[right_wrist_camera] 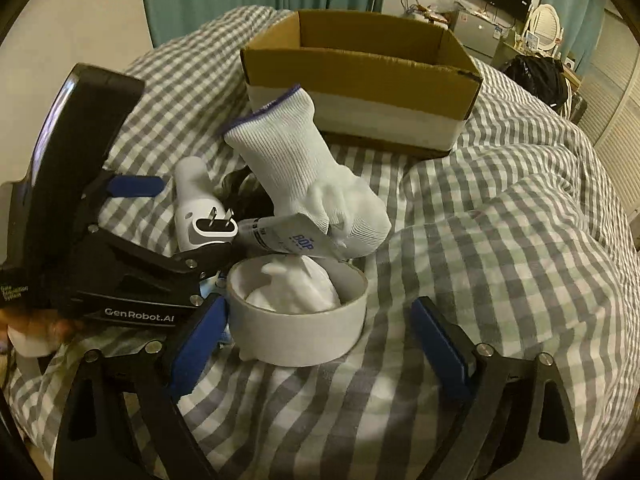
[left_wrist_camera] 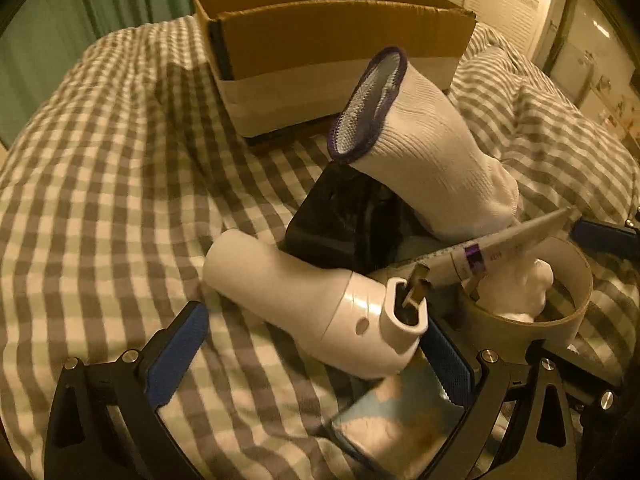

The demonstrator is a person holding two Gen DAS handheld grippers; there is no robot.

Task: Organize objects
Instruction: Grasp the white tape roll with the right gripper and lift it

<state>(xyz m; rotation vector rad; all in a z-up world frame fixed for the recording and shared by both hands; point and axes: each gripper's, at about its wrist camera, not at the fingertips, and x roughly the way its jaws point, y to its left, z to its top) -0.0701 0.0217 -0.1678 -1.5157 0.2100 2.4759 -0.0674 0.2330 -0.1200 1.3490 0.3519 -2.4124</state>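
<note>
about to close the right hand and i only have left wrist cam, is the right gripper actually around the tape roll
observer: yes, the right gripper is open with the tape roll between its pads.
operator: even gap both sides
observer: no, the left pad sits close by the roll's wall, while the right pad has bare blanket between it and the roll.
operator: anything over the rim
observer: the tube lies with its blue-printed flat end over the far rim, in front of the glove.
</note>
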